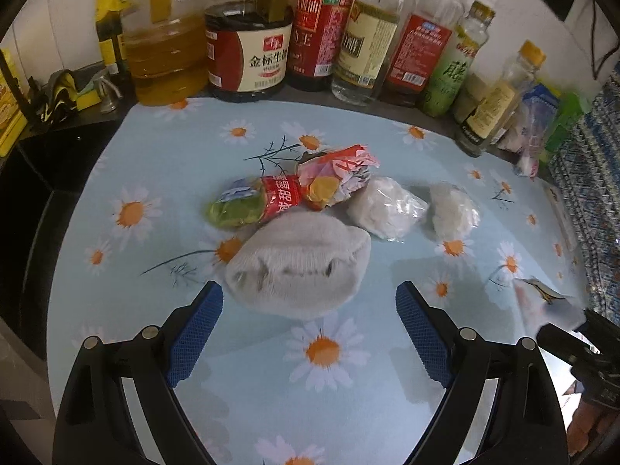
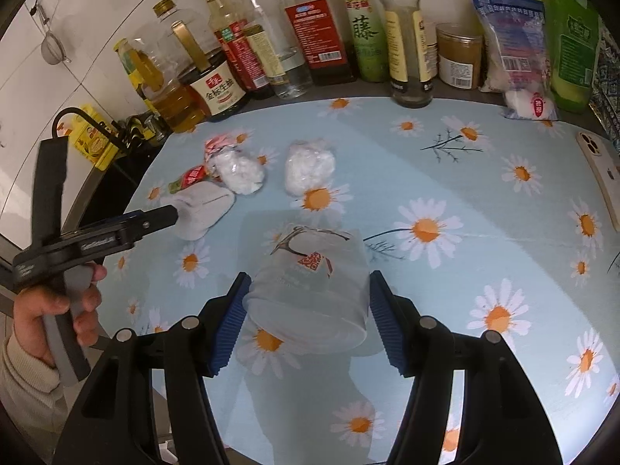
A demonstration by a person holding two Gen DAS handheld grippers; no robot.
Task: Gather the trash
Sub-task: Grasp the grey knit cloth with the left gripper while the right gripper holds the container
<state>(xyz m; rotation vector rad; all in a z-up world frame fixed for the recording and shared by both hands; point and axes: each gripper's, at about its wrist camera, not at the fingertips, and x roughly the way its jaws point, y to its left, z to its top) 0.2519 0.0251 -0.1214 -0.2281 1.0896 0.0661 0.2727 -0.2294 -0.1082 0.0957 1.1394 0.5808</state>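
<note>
My left gripper [image 1: 309,294] is open, its blue pads either side of a grey sock [image 1: 298,261] on the daisy-print tablecloth [image 1: 162,162]. Behind the sock lie a red-and-green wrapper [image 1: 255,201], a crumpled red wrapper [image 1: 333,178] and two clear bags of white stuff [image 1: 381,207] [image 1: 453,209]. My right gripper [image 2: 306,290] is shut on a clear plastic container [image 2: 310,283] lying on its side. In the right wrist view the left gripper [image 2: 170,215] touches the sock [image 2: 201,209], with the bags [image 2: 240,170] [image 2: 308,164] beyond.
A row of oil, soy sauce and vinegar bottles [image 1: 248,50] [image 2: 321,27] lines the back wall. Packets [image 2: 511,38] stand at the back right. A white phone [image 2: 600,170] lies at the right edge. A dark stove area with sponges [image 1: 73,93] is left of the cloth.
</note>
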